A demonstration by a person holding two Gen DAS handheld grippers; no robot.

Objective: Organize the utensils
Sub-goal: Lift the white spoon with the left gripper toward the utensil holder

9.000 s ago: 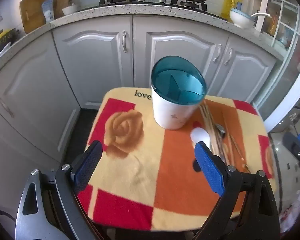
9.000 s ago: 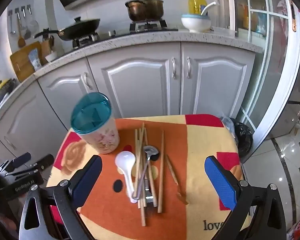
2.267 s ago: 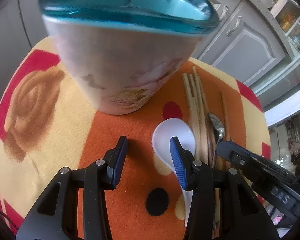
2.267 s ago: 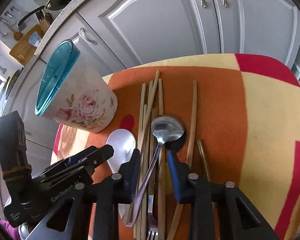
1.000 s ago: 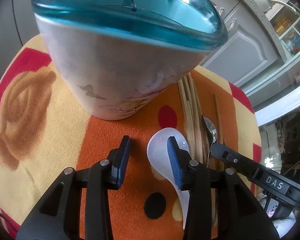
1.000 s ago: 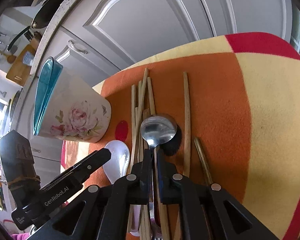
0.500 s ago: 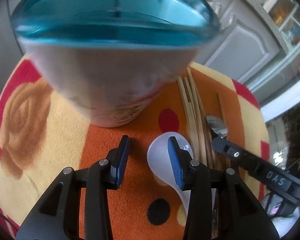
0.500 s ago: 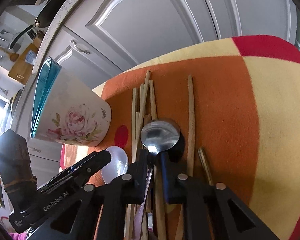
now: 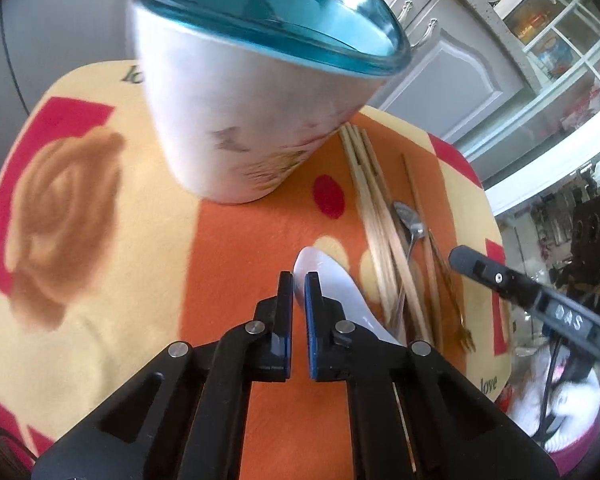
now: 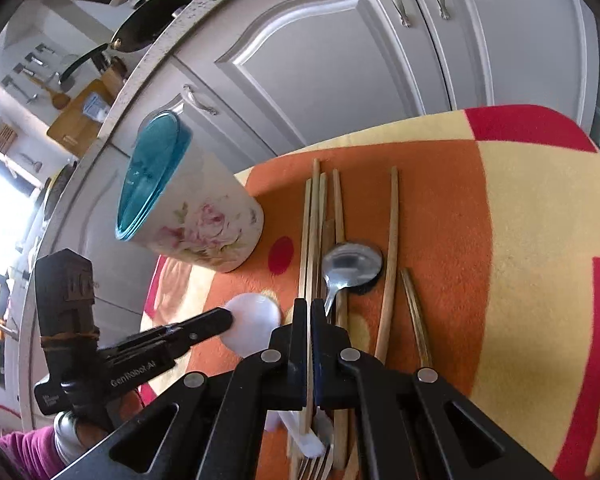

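A white flowered holder (image 9: 240,120) with a teal divided rim stands on the chequered cloth (image 9: 100,264). To its right lie several bamboo chopsticks (image 9: 372,184), a metal spoon (image 9: 410,216) and a white ceramic spoon (image 9: 328,280). My left gripper (image 9: 299,280) is shut, pinching the left rim of the white spoon's bowl (image 10: 256,316). My right gripper (image 10: 309,306) is shut just below the metal spoon's bowl (image 10: 352,260). The spoon's thin handle runs in behind the right finger. A chopstick shows through the slit between the fingers.
A steel fork (image 10: 316,468) and a thin gold fork (image 9: 464,332) lie among the chopsticks (image 10: 312,220). Grey cabinet doors (image 10: 340,52) rise behind the table. The cloth's far edge is close behind the holder (image 10: 204,224). A person's hand and pink sleeve (image 10: 32,456) hold the left gripper (image 10: 224,318).
My left gripper's jaws have gone from apart to shut on the white spoon's rim. The right jaws have squeezed tighter at the metal spoon's neck. Both views have drawn back a little.
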